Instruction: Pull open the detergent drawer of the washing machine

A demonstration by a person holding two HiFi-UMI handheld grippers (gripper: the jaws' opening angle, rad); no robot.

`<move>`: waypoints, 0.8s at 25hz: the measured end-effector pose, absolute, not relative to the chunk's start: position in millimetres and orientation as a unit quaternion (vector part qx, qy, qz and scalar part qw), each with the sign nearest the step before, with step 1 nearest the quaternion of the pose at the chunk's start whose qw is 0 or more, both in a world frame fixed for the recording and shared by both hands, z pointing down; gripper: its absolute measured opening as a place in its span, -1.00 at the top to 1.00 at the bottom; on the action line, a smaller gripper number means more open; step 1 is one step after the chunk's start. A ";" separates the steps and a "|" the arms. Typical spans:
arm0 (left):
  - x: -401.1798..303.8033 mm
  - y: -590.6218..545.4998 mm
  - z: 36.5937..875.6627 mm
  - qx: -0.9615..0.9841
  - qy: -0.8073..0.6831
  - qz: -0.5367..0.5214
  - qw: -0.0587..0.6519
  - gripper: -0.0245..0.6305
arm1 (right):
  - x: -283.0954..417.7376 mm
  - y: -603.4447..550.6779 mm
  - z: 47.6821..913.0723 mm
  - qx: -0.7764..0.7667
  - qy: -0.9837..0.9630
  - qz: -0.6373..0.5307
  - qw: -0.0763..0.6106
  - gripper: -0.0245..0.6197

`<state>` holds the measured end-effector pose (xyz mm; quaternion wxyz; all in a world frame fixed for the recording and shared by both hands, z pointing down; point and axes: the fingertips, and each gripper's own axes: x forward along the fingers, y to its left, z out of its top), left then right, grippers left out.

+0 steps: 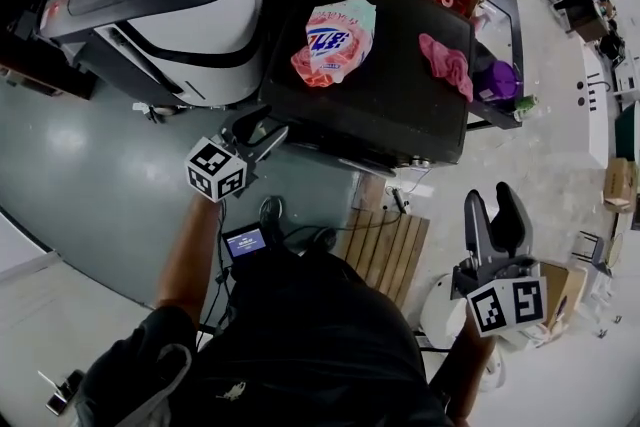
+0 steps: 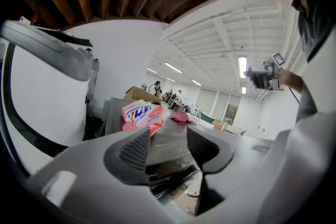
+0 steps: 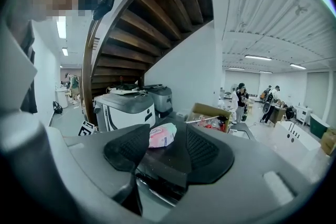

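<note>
Roughly, washing machine (image 1: 385,120) faces the camera.

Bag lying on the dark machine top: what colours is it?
The bag is pink and white with blue lettering, clearest in the head view.

Left claw (image 1: 265,130) sits just beside the front corner of the washing machine (image 1: 400,105). White machine (image 1: 200,15) blocks passage ahead-left; bare floor (image 1: 90,165) lies open to its left. Detergent bag (image 1: 333,40) and pink cloth (image 1: 447,65) occupy the washer's top ahead.
</note>
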<state>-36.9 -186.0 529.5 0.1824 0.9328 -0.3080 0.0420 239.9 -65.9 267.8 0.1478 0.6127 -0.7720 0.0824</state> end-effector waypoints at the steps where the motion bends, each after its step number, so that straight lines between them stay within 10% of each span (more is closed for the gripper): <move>1: -36.5 -186.9 538.8 0.931 -0.308 0.043 0.192 0.21 | 240.1 -65.9 269.1 0.614 -0.771 0.084 0.150 0.26; 20: -27.9 -195.2 685.2 0.890 -0.288 0.046 0.352 0.13 | 231.4 -69.4 293.7 0.626 -0.749 0.113 0.186 0.26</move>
